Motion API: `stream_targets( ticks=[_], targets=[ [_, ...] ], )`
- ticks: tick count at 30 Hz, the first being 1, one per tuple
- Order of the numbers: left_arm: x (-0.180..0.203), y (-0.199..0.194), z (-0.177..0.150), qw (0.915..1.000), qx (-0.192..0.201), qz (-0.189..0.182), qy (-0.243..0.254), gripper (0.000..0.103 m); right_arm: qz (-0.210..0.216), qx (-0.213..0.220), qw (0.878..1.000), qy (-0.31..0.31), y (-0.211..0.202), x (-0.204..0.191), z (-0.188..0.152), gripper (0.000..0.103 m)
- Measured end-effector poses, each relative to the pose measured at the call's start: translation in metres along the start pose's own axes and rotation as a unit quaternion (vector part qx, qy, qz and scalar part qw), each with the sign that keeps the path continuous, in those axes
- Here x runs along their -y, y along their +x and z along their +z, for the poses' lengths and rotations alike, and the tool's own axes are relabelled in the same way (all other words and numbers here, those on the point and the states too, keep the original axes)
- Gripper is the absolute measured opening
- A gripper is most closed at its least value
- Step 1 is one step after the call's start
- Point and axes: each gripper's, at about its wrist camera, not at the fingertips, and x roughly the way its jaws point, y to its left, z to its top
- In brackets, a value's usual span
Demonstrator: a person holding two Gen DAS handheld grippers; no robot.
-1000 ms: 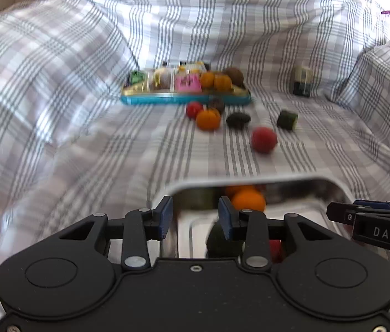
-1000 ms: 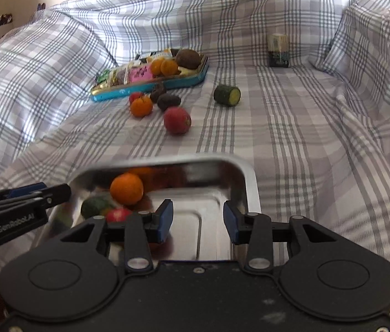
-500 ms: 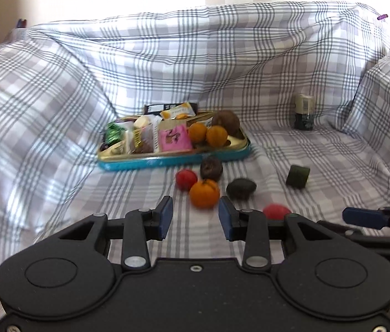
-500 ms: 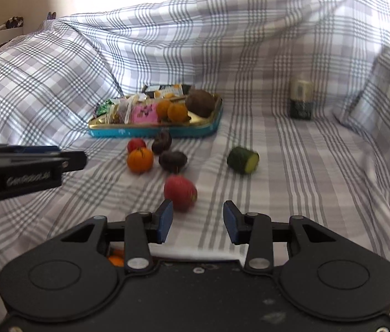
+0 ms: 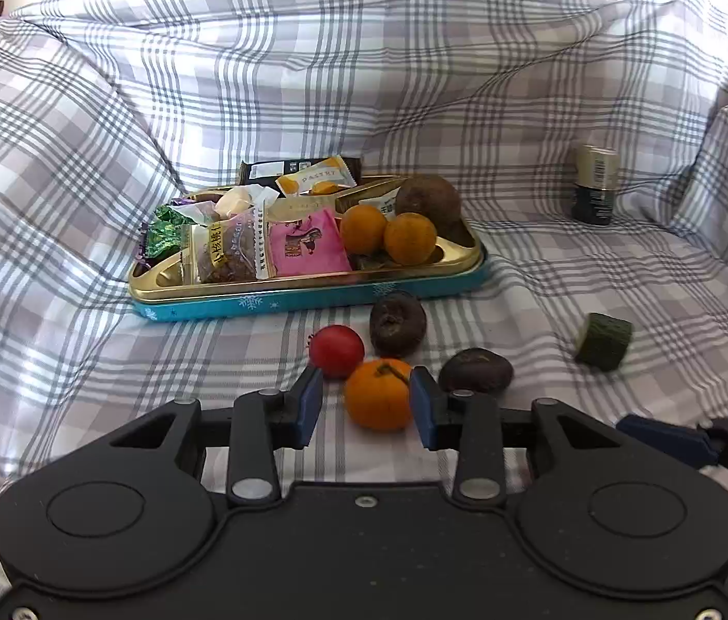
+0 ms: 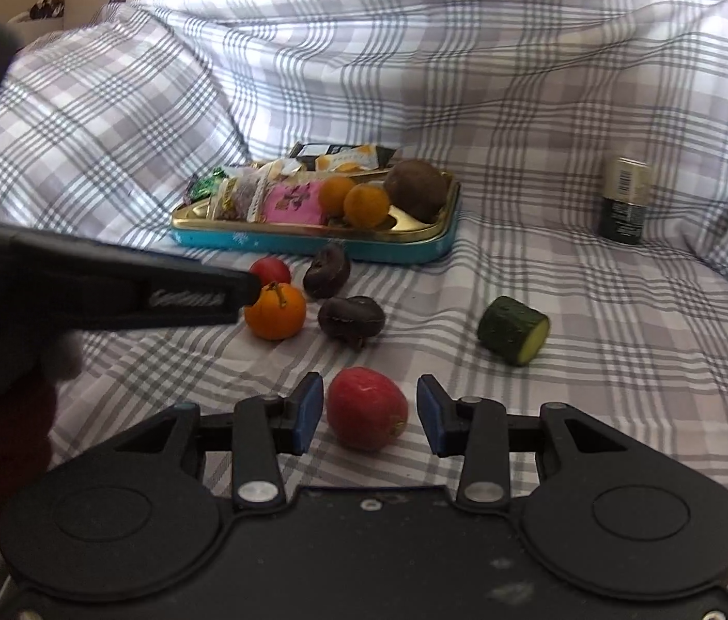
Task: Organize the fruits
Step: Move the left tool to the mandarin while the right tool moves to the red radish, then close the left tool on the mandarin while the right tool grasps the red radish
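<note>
between left claw (image 5: 364, 405) pads, open, empty: orange (image 5: 378, 393), firm, rolls; pinch at widest. right claw (image 6: 369, 416) open round red fruit (image 6: 367, 408).

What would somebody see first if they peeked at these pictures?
Probably the bright orange sitting between the open left gripper fingers, and the red fruit between the open right gripper fingers. Behind them, a gold-and-blue tray holds snacks.
</note>
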Motion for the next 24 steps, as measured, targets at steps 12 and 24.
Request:
stream_targets(
  ticks=[12, 24],
  targets=[
    [-0.002, 0.023, -0.005, 0.9996, 0.007, -0.024, -0.016, 0.049, 0.008, -0.020, 1.000, 0.016, 0.018, 0.003, -0.004, 0.043],
    [0.014, 0.023, -0.015, 0.9991, 0.028, -0.014, 0.030, 0.051, 0.006, -0.025, 1.000, 0.006, 0.025, 0.002, -0.010, 0.043]
  ],
)
